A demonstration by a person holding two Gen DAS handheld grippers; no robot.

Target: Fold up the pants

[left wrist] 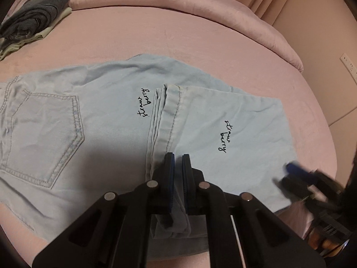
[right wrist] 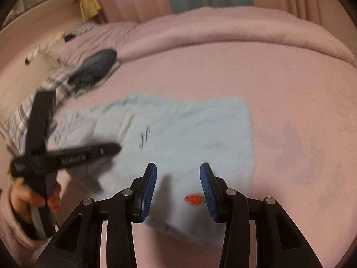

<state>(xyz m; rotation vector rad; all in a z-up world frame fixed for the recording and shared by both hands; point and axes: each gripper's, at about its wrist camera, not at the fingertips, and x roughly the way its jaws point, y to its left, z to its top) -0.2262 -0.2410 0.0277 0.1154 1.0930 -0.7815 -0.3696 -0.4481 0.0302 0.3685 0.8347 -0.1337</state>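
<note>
The left tool [left wrist: 177, 158] is closed on a fold of the light blue pants [left wrist: 93, 111]. Only the left view shows the back pocket [left wrist: 42, 134]; only the right view shows a red strawberry patch [right wrist: 194, 199]. The right tool [right wrist: 178, 169] is half open, holding nothing, above the pants. They lie mid-bed [right wrist: 290, 89]; grey clothes [left wrist: 35, 17] lie toward the far left edge.

A pink bed [left wrist: 200, 44] bears a rolled quilt [left wrist: 178, 2] along its far side and a dark folded pile [left wrist: 35, 20] at far left.
</note>
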